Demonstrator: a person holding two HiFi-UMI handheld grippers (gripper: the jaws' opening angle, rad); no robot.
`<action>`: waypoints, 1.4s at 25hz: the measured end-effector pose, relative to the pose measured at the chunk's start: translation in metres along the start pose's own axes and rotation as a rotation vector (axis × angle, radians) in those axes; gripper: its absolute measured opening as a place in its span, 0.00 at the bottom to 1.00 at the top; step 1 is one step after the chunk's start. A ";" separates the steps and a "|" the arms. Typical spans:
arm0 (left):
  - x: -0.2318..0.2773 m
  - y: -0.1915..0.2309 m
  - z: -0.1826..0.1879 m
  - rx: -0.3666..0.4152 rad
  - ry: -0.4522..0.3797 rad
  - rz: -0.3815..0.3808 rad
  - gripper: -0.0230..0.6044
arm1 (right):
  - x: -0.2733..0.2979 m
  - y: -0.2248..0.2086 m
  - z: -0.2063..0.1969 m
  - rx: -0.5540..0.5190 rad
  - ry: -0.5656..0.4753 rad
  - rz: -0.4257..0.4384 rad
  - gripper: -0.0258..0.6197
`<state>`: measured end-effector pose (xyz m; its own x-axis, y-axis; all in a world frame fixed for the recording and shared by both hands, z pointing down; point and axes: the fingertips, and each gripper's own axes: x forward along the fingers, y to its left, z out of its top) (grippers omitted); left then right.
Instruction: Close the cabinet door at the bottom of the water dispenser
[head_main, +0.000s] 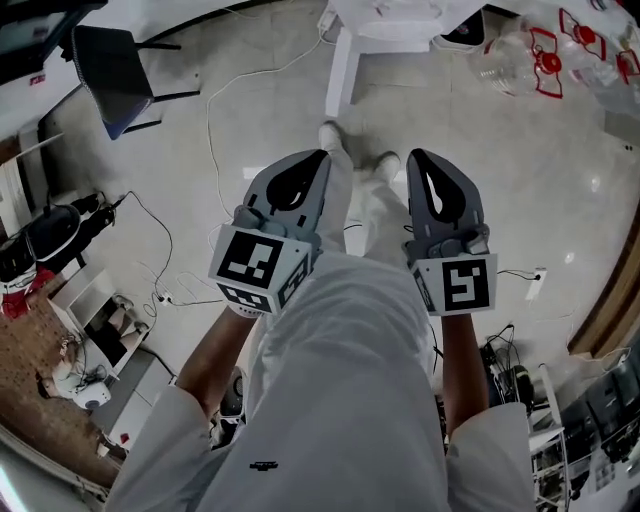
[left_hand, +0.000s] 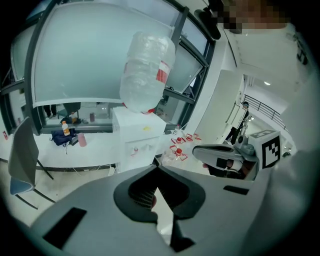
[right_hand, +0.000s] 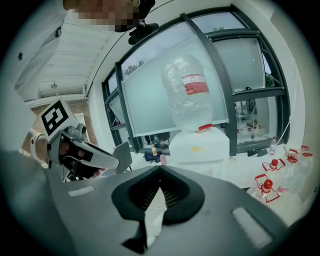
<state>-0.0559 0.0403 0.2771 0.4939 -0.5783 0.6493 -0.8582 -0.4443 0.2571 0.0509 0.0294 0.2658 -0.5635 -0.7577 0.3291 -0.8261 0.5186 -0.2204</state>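
The white water dispenser (left_hand: 137, 137) stands some way ahead, with an upturned clear bottle (left_hand: 147, 72) on top. It also shows in the right gripper view as the dispenser (right_hand: 200, 145) with its bottle (right_hand: 192, 92), and at the top edge of the head view (head_main: 385, 25). A white panel (head_main: 340, 75) juts from its lower part toward me. In both gripper views its lower cabinet is hidden behind the jaws. My left gripper (head_main: 321, 154) and right gripper (head_main: 413, 154) are side by side above my knees, both shut and empty. Each sees the other: the right gripper (left_hand: 225, 156) and the left gripper (right_hand: 80, 152).
Several empty water bottles with red handles (head_main: 540, 55) lie on the floor right of the dispenser. A dark chair (head_main: 110, 65) stands at the far left. Cables (head_main: 210, 140) and a power strip (head_main: 535, 285) lie on the pale floor. Cluttered shelves line both sides.
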 end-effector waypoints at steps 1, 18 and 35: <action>0.006 0.004 -0.003 0.000 0.005 0.001 0.04 | 0.006 -0.002 -0.005 0.007 0.003 0.002 0.06; 0.059 0.060 -0.081 -0.166 0.068 0.080 0.04 | 0.095 0.014 -0.104 0.041 0.123 0.163 0.10; 0.100 0.122 -0.143 -0.325 0.072 0.143 0.04 | 0.175 0.035 -0.199 0.025 0.282 0.221 0.20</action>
<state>-0.1311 0.0266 0.4756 0.3642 -0.5639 0.7412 -0.9234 -0.1148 0.3664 -0.0758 -0.0060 0.4987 -0.7083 -0.4877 0.5103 -0.6862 0.6452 -0.3358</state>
